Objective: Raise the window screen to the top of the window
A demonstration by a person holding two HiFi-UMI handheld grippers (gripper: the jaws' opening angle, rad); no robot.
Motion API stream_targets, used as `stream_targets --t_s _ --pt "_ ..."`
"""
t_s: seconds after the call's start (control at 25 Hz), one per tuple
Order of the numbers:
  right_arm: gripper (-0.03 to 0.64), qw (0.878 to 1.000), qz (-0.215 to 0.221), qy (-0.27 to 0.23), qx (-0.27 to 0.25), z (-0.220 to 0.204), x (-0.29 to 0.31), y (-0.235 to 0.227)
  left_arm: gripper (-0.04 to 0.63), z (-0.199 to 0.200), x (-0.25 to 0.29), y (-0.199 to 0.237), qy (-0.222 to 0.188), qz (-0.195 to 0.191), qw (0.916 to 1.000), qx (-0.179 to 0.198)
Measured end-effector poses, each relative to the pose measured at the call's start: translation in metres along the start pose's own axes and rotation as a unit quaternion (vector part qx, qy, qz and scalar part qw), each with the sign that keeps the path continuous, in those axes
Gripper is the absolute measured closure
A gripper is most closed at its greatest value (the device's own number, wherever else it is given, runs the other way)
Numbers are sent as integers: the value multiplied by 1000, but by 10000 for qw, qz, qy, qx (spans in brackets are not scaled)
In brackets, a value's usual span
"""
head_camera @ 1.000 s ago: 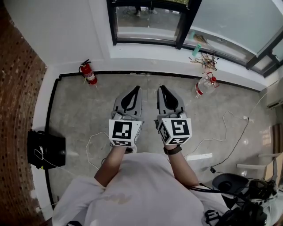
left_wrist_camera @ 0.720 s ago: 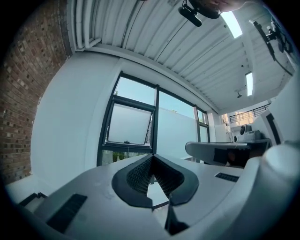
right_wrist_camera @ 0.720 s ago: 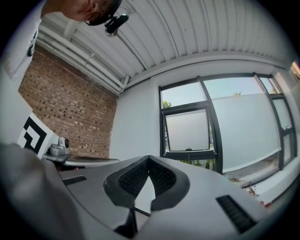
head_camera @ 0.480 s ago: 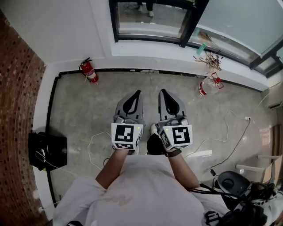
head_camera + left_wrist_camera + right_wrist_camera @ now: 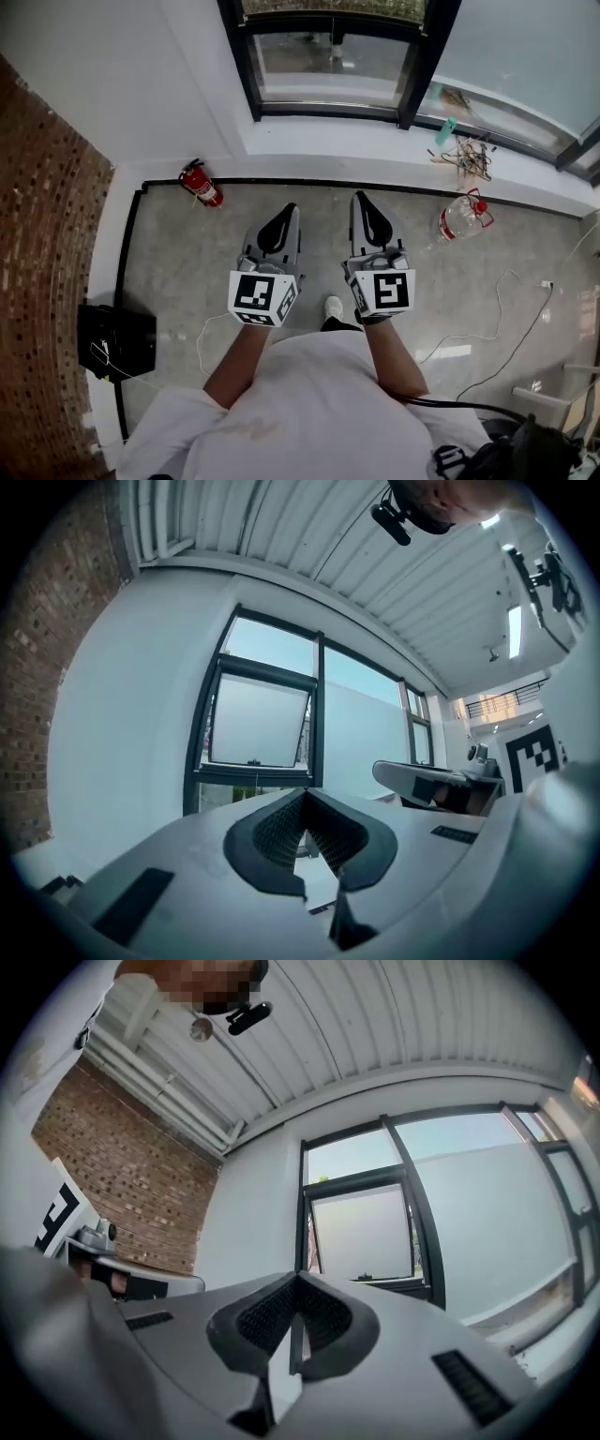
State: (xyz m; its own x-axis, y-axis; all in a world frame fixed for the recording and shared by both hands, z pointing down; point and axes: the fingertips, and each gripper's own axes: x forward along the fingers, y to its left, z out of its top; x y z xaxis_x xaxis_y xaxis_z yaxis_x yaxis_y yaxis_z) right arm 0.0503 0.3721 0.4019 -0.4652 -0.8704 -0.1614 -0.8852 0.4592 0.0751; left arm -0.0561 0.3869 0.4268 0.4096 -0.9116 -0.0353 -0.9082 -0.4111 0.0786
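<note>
And the person is closing in on the window (image 5: pixel 330 58): against the view of a second ago, its dark frame and the white sill (image 5: pixel 356 136) are sliding down towards us, and the fire extinguisher (image 5: pixel 202 183) and plastic bottle (image 5: pixel 459 221) on the floor (image 5: pixel 169 272) are coming along too. The left gripper (image 5: pixel 290 210) and right gripper (image 5: pixel 361 199) are travelling side by side, pointing roughly level at the glass, both well short of it. Each pair of jaws is pressed together with nothing between. The window screen (image 5: pixel 258 719), which I'm taking to be the pale panel in the left section with a small handle on its bottom bar, is sitting partway up, not at the top. So this is looking like the approach; the jaws will need spreading before they can grip that bar.
</note>
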Motion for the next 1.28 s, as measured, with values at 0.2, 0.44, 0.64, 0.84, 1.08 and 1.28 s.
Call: stream_targets --t_s 0.2,0.44,0.64,0.84,1.08,1.28 --pt "615 9999 -4 76 69 -23 36 -58 594 -11 64 3 182 225 9995 104" --pt "615 9986 125 460 220 -59 77 -77 594 -37 118 3 507 48 9986 114" --pt "615 9978 280 583 -115 -78 145 -83 594 -44 182 57 363 109 9993 -49" --pt "615 9965 228 744 -290 -90 230 -99 594 -29 252 141 -26 539 9985 -71" --pt "615 9964 340 556 -539 -81 347 -96 594 1 333 227 -281 341 9990 46" --pt "615 9911 507 1200 -271 -132 396 -105 594 -20 389 254 40 196 9998 -91"
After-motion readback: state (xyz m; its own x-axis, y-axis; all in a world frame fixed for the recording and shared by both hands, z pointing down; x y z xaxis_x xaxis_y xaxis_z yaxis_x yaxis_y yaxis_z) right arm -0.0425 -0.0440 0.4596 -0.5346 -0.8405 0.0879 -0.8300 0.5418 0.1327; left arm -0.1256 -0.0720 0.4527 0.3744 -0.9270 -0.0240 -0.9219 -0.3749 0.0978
